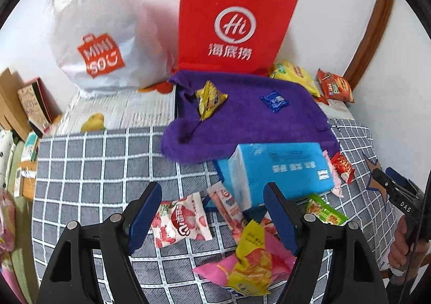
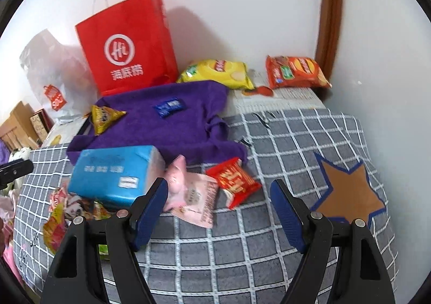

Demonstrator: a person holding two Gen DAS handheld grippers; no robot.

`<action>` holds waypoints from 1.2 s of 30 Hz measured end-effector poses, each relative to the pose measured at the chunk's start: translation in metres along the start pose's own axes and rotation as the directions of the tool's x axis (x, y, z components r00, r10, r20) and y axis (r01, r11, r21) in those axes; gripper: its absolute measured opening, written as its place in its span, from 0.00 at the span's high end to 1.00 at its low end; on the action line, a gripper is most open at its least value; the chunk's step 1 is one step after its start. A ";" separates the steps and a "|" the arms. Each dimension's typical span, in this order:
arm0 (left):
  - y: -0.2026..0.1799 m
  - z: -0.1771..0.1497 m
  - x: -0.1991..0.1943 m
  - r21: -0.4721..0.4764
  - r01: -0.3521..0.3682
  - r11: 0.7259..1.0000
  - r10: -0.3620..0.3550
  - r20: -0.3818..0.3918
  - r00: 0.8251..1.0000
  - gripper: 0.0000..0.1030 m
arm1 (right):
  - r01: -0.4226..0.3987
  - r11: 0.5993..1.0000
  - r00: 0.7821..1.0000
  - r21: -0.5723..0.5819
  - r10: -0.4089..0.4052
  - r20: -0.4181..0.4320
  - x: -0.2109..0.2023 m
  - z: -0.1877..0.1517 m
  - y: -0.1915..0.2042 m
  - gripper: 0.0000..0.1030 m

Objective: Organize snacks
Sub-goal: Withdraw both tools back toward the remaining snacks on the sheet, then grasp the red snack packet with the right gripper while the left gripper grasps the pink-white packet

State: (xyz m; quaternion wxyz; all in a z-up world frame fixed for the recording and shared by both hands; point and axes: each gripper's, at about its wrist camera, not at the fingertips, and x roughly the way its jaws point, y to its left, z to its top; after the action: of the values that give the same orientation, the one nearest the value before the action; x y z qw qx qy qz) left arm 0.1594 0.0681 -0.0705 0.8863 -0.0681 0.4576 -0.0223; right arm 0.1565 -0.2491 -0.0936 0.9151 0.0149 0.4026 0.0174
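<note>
I have both tools spread apart and holding nothing: the left tool (image 1: 212,219) hangs over a loose heap of packets on the checked blanket (image 1: 107,164), and the right tool (image 2: 218,208) hangs over the pink packet (image 2: 192,195) and the red packet (image 2: 234,180) just beside it. By my reading the sorting has barely begun. Only two snacks lie on the purple towel (image 1: 242,115), a yellow triangular packet (image 1: 208,99) and a small blue packet (image 1: 274,101), well apart from each other; if the towel is the gathering spot, that is all that is done. Left to handle are the strawberry packet (image 1: 179,219), the yellow-and-pink packet (image 1: 250,258) between my left tool's pads, the green packet (image 1: 324,211), and others partly hidden under the blue tissue pack (image 1: 277,169), which sits across the towel's near edge. The yellow chip bag (image 2: 215,72) and orange chip bag (image 2: 295,72) rest by the wall, near the red paper bag (image 2: 129,48).
</note>
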 end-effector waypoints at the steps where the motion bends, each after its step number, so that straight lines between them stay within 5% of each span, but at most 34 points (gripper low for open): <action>1: 0.002 -0.001 0.003 -0.006 0.005 1.000 -0.005 -0.008 1.000 0.26 | 0.008 1.000 1.000 0.006 -0.008 -0.003 0.002 -0.002 -0.003 0.24; 9: 0.007 -0.001 0.023 -0.029 0.003 1.000 -0.004 -0.043 0.999 0.26 | 0.011 0.999 0.999 0.045 -0.009 -0.048 0.031 -0.014 -0.023 0.33; 24: 0.011 0.009 0.045 -0.004 -0.049 0.999 0.048 -0.074 0.996 0.26 | 0.014 0.996 0.992 -0.090 -0.025 -0.121 0.111 -0.002 -0.014 0.39; 36: 0.027 0.002 0.035 -0.024 -0.060 0.998 0.058 -0.069 0.996 0.26 | -0.001 0.990 0.996 -0.138 -0.012 -0.090 0.097 -0.005 -0.004 0.50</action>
State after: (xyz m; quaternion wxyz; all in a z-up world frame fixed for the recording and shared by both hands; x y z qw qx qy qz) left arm 0.1805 0.0917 -0.1018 0.8695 -0.0651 0.4896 0.0073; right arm 0.2181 -0.2490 -0.1681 0.8947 -0.0502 0.4416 0.0434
